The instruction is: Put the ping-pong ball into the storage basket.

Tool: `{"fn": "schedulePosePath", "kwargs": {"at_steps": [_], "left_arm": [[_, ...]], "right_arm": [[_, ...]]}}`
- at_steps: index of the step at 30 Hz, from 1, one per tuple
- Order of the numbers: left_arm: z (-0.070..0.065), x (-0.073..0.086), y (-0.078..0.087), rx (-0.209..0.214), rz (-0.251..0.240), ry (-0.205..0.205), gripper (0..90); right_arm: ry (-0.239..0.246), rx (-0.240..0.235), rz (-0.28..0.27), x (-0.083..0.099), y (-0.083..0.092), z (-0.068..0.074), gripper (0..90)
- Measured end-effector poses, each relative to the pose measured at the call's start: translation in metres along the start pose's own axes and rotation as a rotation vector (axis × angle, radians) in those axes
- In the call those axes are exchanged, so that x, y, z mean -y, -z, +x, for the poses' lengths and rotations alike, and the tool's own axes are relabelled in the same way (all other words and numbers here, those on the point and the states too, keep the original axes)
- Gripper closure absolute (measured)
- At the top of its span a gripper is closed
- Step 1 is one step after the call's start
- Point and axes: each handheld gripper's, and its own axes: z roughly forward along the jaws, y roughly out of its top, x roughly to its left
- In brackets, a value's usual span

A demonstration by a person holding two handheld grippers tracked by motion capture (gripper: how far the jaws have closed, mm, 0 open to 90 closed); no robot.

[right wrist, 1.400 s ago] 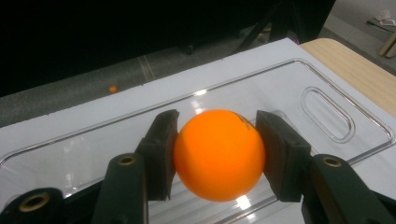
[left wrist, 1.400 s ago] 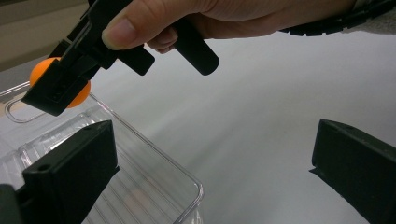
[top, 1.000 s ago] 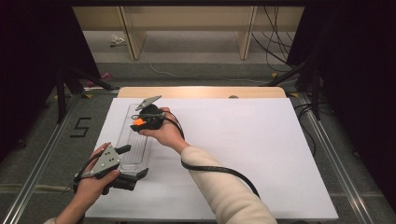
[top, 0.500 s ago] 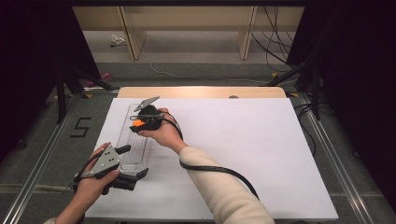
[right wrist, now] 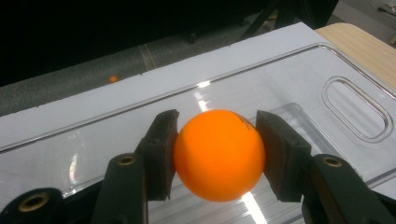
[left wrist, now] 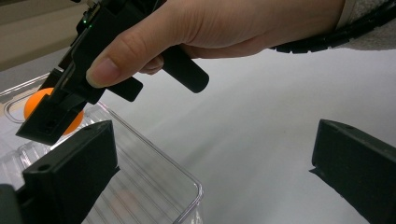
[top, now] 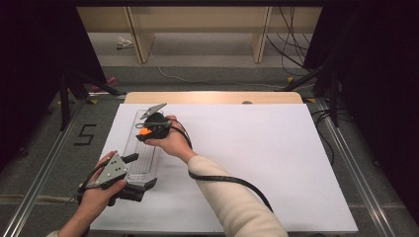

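Note:
An orange ball (right wrist: 218, 154) sits between the pads of my right gripper (right wrist: 218, 140), which is shut on it. The ball hangs just above a clear plastic tray (right wrist: 327, 70) with a slotted handle at one end. In the high view the right gripper (top: 148, 132) holds the ball (top: 144, 131) over the far half of the tray (top: 129, 143), at the left of the white table. My left gripper (top: 140, 171) stands open at the tray's near end. In the left gripper view its jaws (left wrist: 212, 140) are wide apart, one over the tray's corner (left wrist: 154, 177), the other over bare table.
The white sheet (top: 257, 163) stretches to the right of the tray, with a wooden strip (top: 212, 97) along its far edge. A small orange object (right wrist: 113, 79) lies on the grey floor beyond the table. Metal rails and cables run along both sides.

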Motion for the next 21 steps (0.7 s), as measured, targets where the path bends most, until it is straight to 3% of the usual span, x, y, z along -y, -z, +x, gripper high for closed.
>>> {"fn": "schedulePosePath", "kwargs": {"at_steps": [21], "left_arm": [[-0.0002,-0.0001,0.0,0.001,0.0,0.0,0.0]], "right_arm": [[-0.001,-0.004,0.004,0.0014,-0.0043,0.0014,51.1]]}}
